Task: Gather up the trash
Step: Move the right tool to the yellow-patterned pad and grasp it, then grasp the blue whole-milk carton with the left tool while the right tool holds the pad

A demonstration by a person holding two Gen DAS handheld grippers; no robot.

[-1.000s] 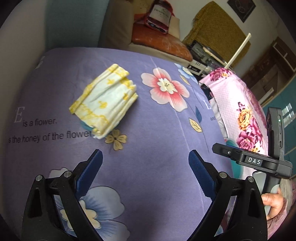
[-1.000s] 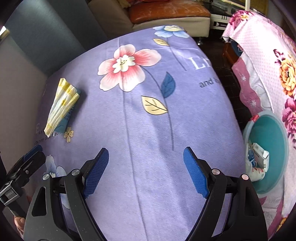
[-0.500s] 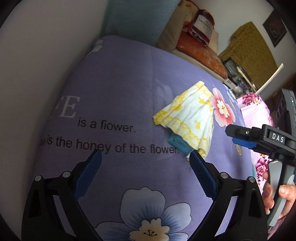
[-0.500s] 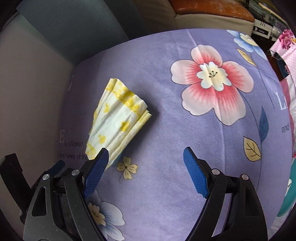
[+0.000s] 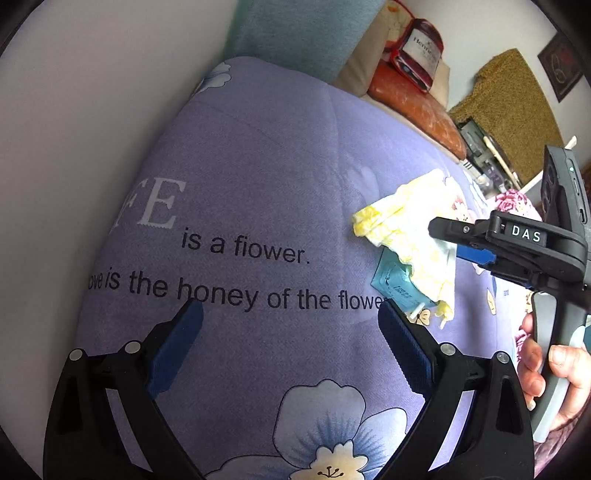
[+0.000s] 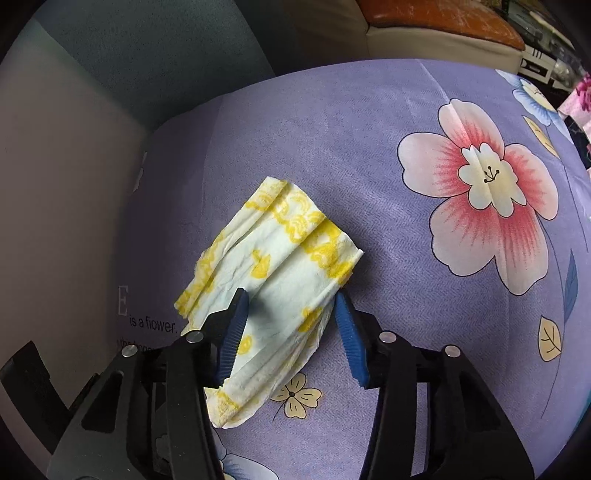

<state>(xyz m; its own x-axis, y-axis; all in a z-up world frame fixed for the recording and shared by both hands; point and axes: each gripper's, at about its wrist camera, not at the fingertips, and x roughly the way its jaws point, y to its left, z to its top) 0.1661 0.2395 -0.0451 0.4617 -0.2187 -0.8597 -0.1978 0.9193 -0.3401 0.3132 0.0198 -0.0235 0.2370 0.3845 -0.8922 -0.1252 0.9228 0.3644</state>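
Observation:
A folded white napkin with yellow print (image 6: 280,266) lies on the purple flowered bedspread (image 6: 369,129). My right gripper (image 6: 290,314) points down over its near end. Its jaws are closing, with the napkin between them; the left pad is over the paper and the right pad is at its edge. The napkin still rests flat. In the left wrist view the napkin (image 5: 406,221) partly covers a small teal packet (image 5: 395,284), and the right gripper (image 5: 454,240) reaches in over it, held by a hand (image 5: 546,369). My left gripper (image 5: 290,310) hovers open over the printed text, holding nothing.
A pale wall (image 5: 92,110) borders the bed on the left and a teal headboard (image 5: 295,33) stands at its far end. Beyond are an orange cushion (image 5: 417,107) with a red box (image 5: 417,55) and a pink flowered cloth (image 5: 513,199).
My right gripper moved left across the bed to the napkin and its jaws narrowed around it. My left gripper swung left, so the napkin now sits at its right.

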